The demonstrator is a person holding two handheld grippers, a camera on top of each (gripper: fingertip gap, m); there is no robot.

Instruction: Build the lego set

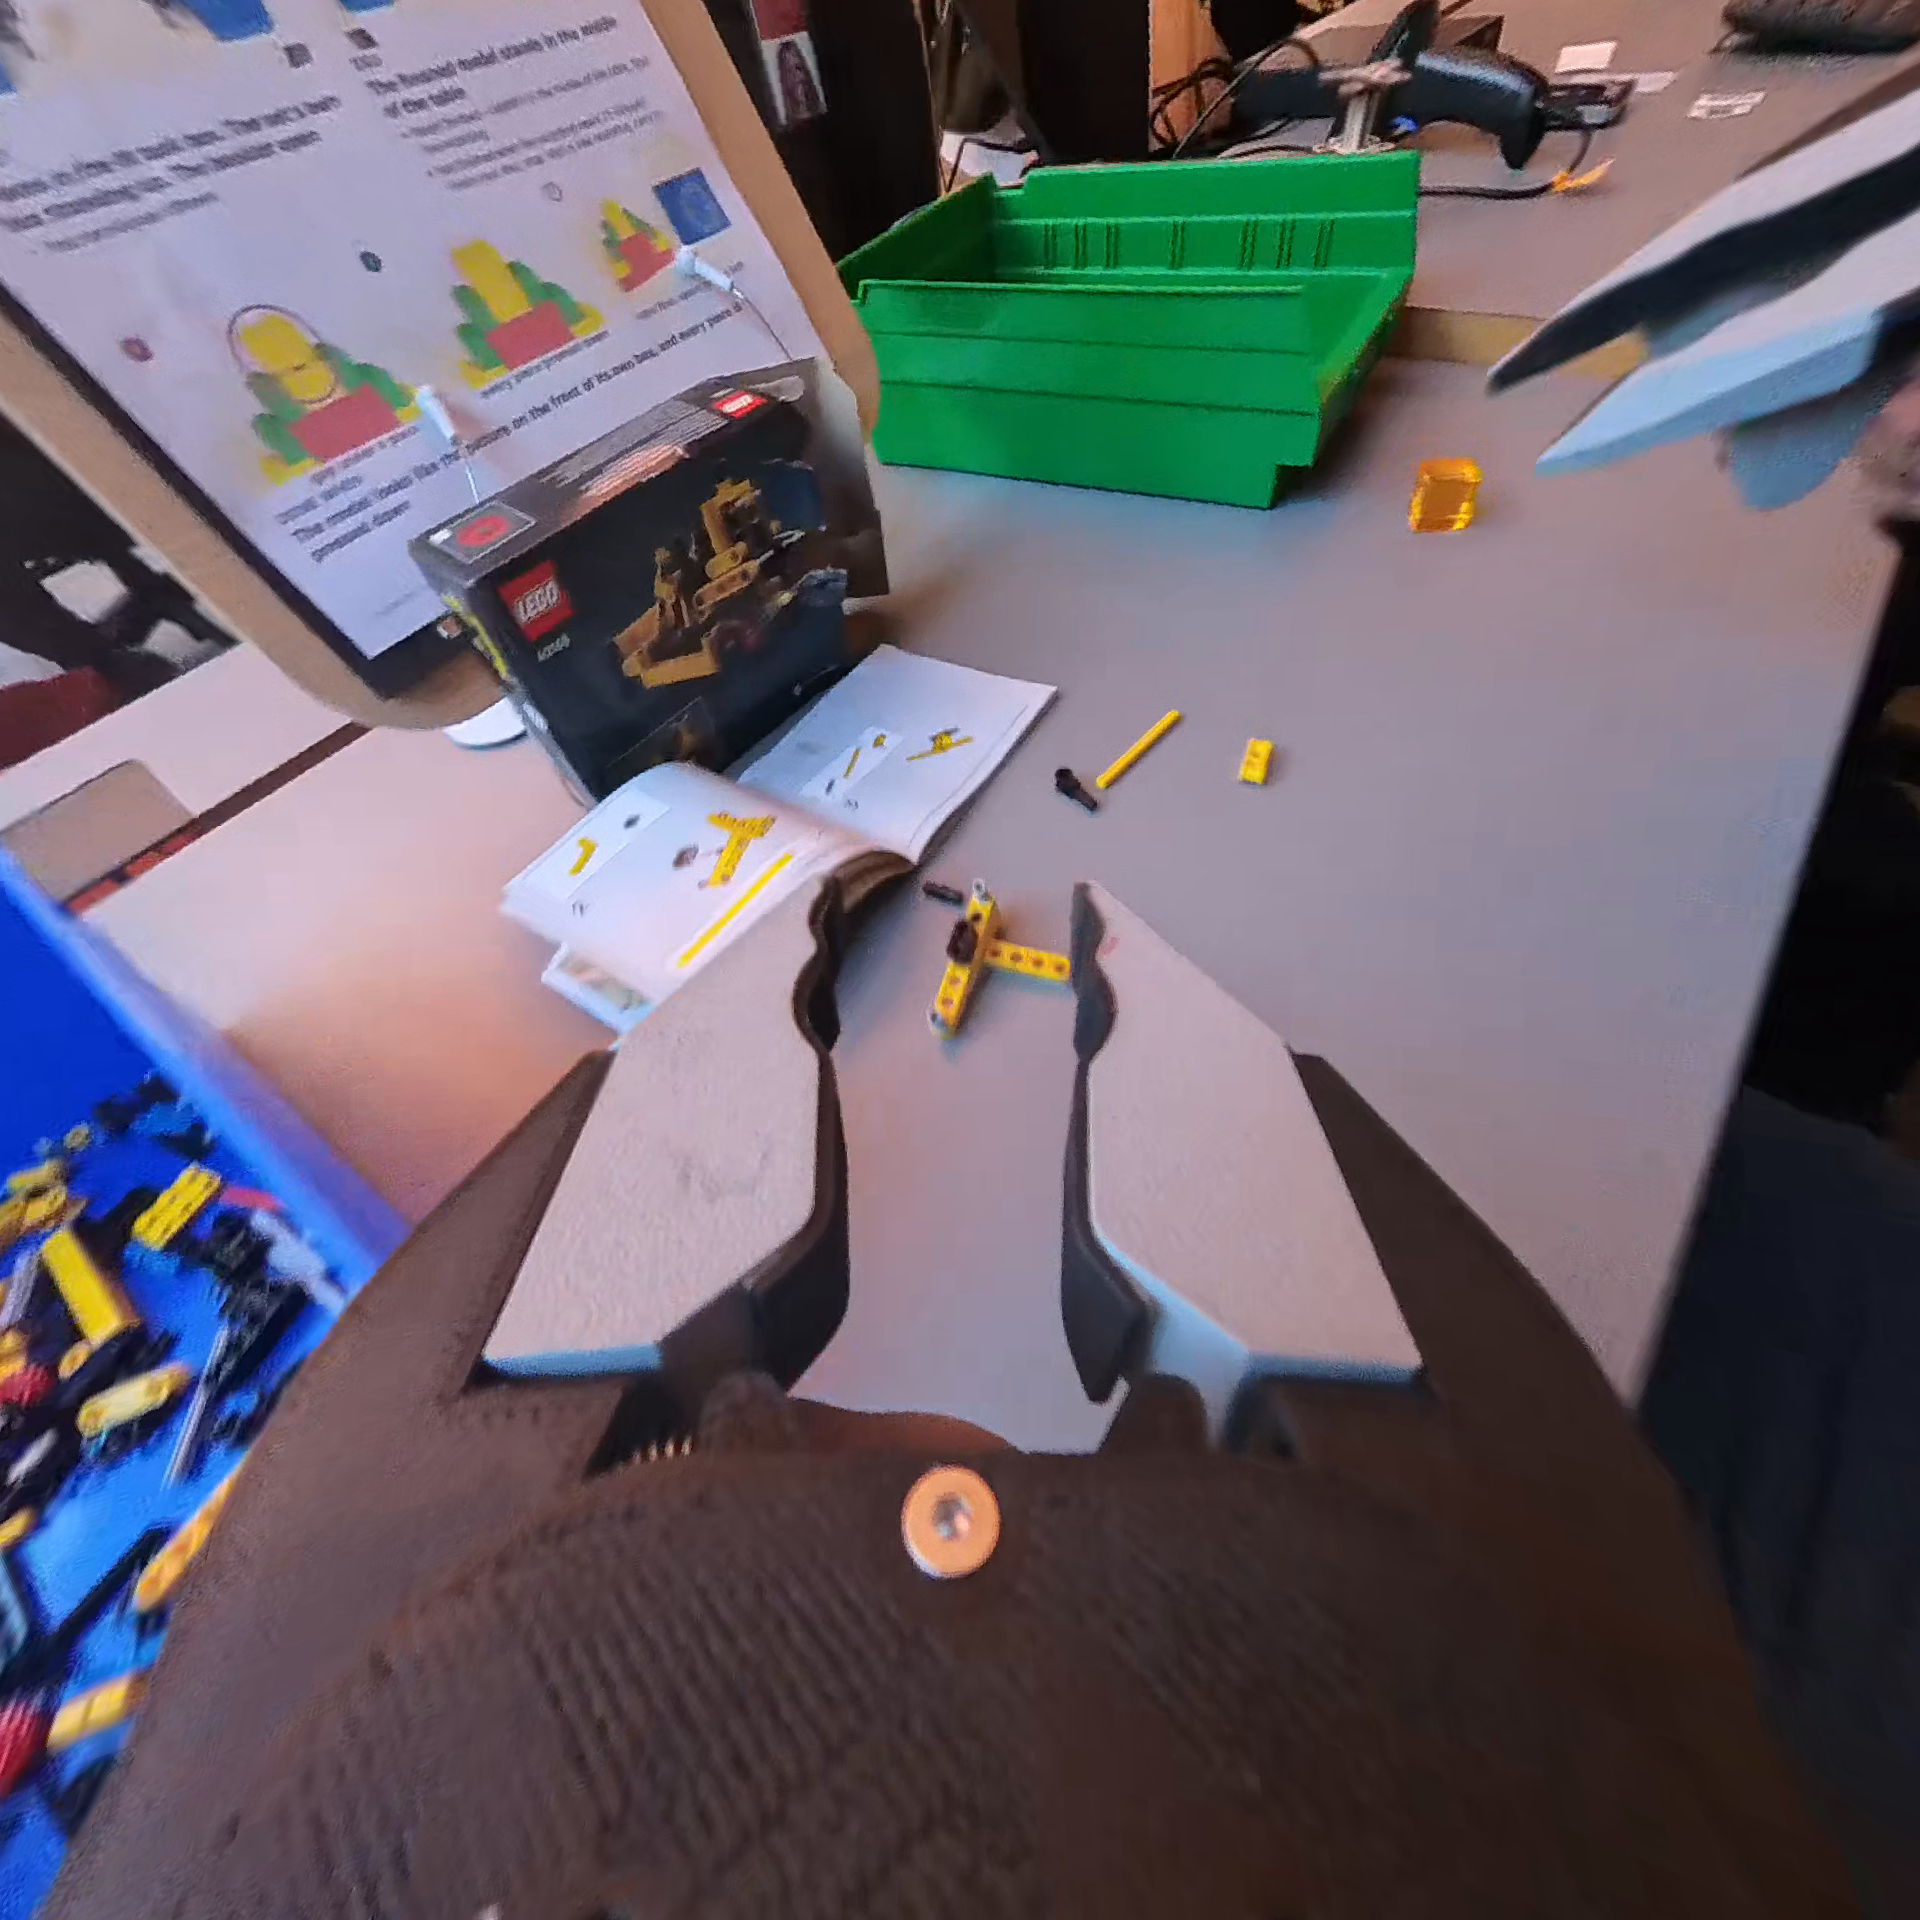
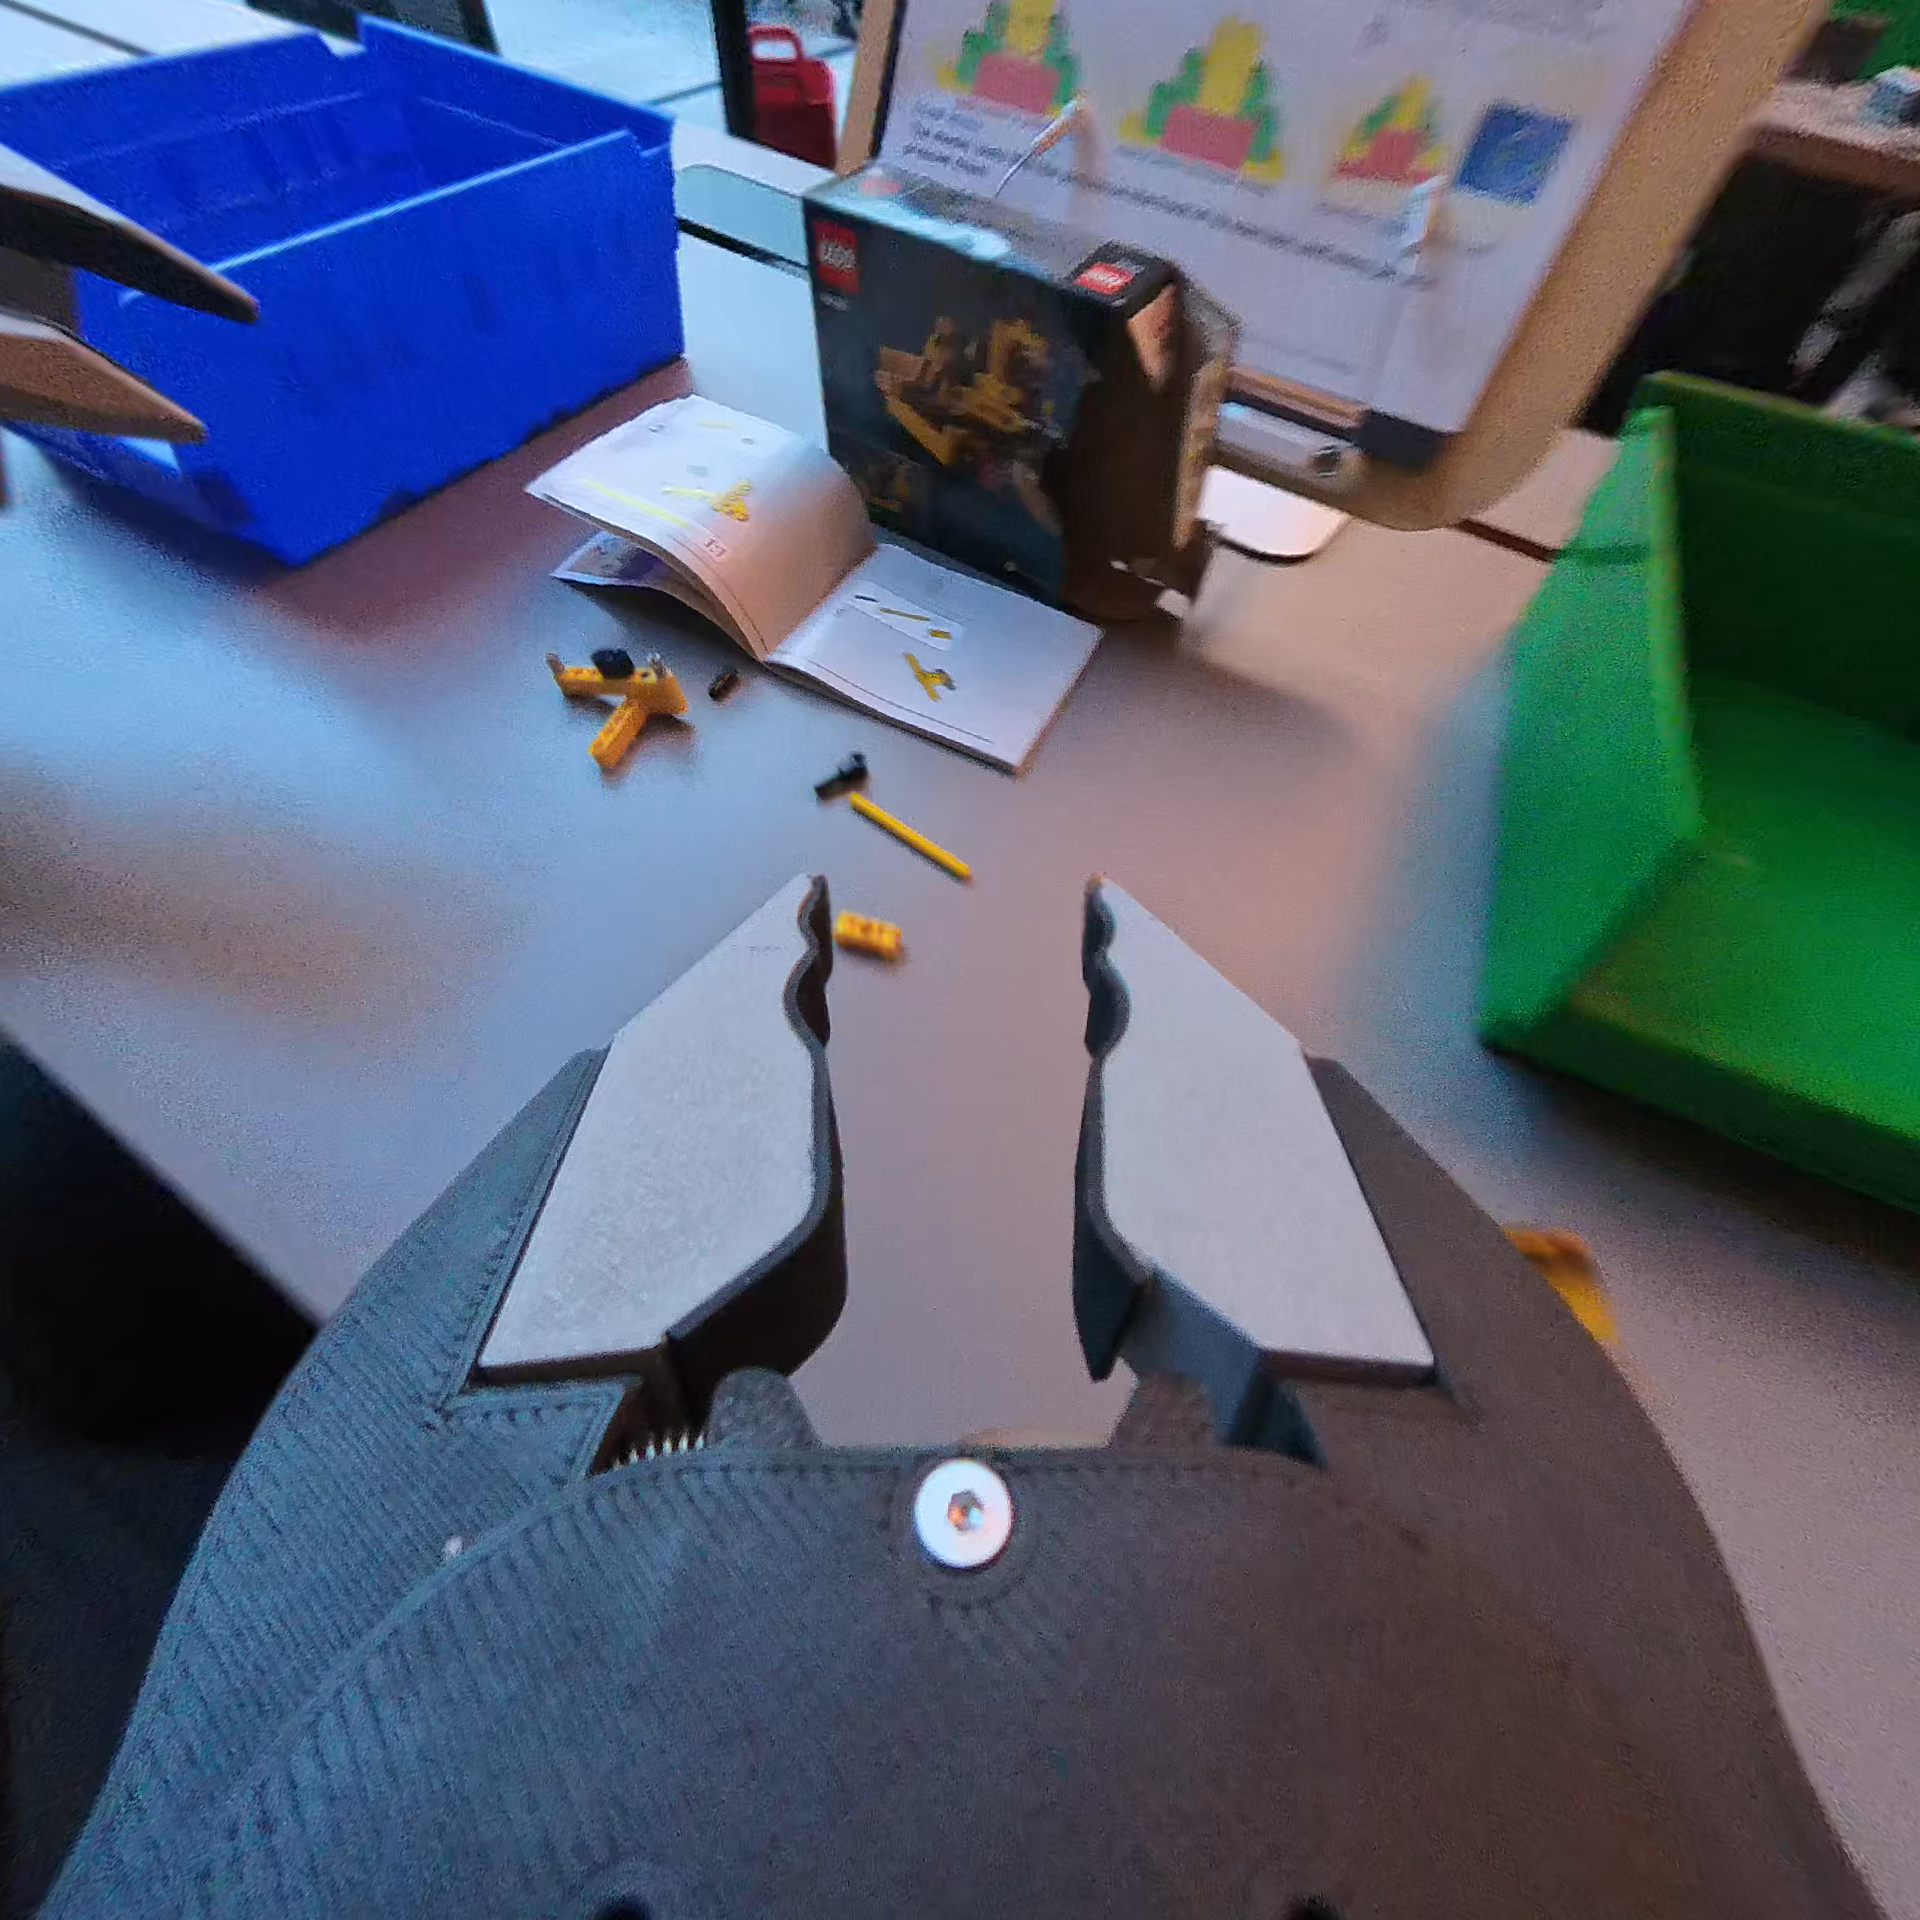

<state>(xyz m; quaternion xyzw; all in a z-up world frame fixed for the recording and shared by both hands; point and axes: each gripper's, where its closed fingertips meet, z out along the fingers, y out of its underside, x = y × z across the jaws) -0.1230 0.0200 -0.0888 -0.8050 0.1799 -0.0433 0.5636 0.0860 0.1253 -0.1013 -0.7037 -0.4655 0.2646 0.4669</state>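
Both tools sit nearest the lens: the left tool [image 1: 951, 894] and the right tool [image 2: 956, 894] each stand moderately wide apart at the tips and hold nothing.

Layout on the bench [image 1: 1455, 727], largest item first:
- Blue bin [image 2: 343, 270] of loose parts, at the left edge.
- Green bin [image 1: 1132, 322], empty as far as can be seen, toward the far right.
- Box [image 1: 665, 582], upright at the far side, with the open booklet [image 1: 821, 821] lying in front of it.
- Partial assembly [image 1: 987, 956] of yellow beams, mid-bench, just ahead of the left tool, with a small black pin [image 1: 940, 890] beside it.
- Yellow axle [image 2: 909, 834] with a black connector [image 2: 842, 774] at its end.
- Small yellow plate [image 2: 868, 933], just off the right tool's left finger.

Recommended procedure: confirm the next part against the booklet. Steady the assembly by one beam with the left tool. Approach the plate or axle low, tips narrowed, gripping across its short sides to prevent it skating on the smooth bench.
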